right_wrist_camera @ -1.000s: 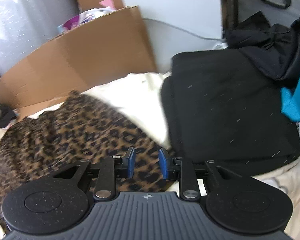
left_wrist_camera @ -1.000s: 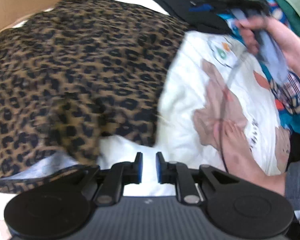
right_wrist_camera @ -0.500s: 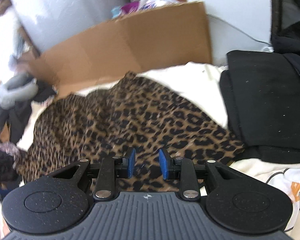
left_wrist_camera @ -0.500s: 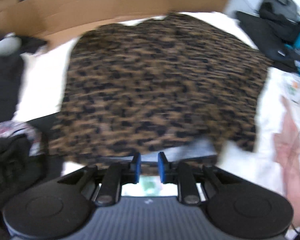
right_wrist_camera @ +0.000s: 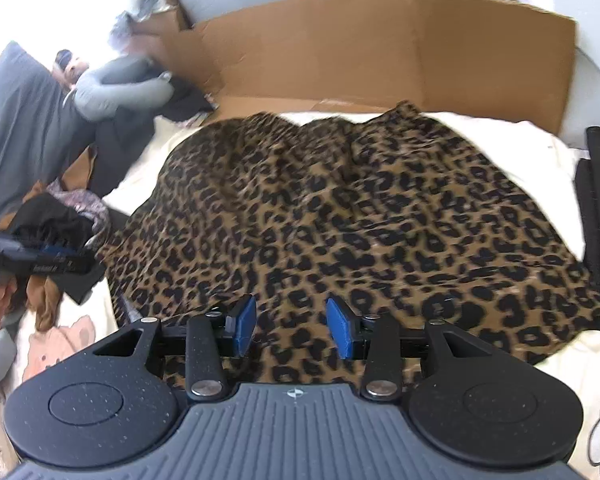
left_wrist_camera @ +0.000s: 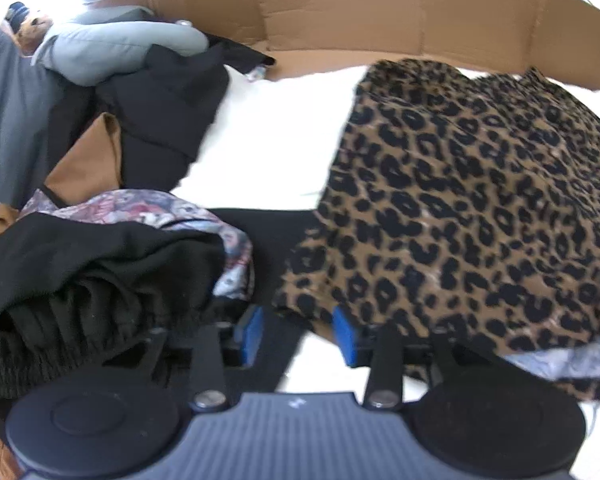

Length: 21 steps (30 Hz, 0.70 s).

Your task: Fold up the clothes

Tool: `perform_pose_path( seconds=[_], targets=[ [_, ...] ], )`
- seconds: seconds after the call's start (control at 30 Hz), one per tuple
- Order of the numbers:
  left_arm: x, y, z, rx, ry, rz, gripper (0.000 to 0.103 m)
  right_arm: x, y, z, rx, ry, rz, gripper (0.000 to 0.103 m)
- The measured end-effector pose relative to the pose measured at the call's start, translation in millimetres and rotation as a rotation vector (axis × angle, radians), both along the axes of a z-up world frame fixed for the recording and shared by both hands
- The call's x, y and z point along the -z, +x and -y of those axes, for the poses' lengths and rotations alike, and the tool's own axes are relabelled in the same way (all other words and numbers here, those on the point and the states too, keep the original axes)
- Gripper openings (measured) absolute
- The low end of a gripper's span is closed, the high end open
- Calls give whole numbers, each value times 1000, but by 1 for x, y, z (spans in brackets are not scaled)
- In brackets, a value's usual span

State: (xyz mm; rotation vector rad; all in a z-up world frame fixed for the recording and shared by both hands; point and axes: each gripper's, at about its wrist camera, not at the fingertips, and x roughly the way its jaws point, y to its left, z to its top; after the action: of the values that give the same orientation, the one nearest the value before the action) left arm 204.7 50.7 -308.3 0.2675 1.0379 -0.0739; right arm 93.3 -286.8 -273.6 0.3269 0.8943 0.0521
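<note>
Both claws, the left gripper [left_wrist_camera: 298, 334] and right gripper [right_wrist_camera: 291, 327], have just released the brown leopard-print fabric garment [right_wrist_camera: 340, 216], now spread toward twelve o'clock, ready for folding.

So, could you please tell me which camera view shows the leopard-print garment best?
The right wrist view: the leopard-print garment lies spread across the middle of the picture, with nearly its whole outline visible on the white bedding. The left wrist view shows only its left part, cut off at the right edge.

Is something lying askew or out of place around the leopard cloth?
Yes. The leopard-print garment lies spread but rumpled, its far edge wavy, and a pale layer peeks out at its near corner. To its left, unfolded dark clothes sit in a heap.
</note>
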Motion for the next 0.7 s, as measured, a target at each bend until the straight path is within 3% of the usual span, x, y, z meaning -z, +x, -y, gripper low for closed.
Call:
perform_pose_path(
  seconds=[0.33,0.7],
  targets=[
    [40,18,-7,16,-21,33,48,17,1,-30,-69,0,-63,47],
    [49,23,-2,24,-74,16,41,29,-1,-50,-123,6,-105,47]
  ],
)
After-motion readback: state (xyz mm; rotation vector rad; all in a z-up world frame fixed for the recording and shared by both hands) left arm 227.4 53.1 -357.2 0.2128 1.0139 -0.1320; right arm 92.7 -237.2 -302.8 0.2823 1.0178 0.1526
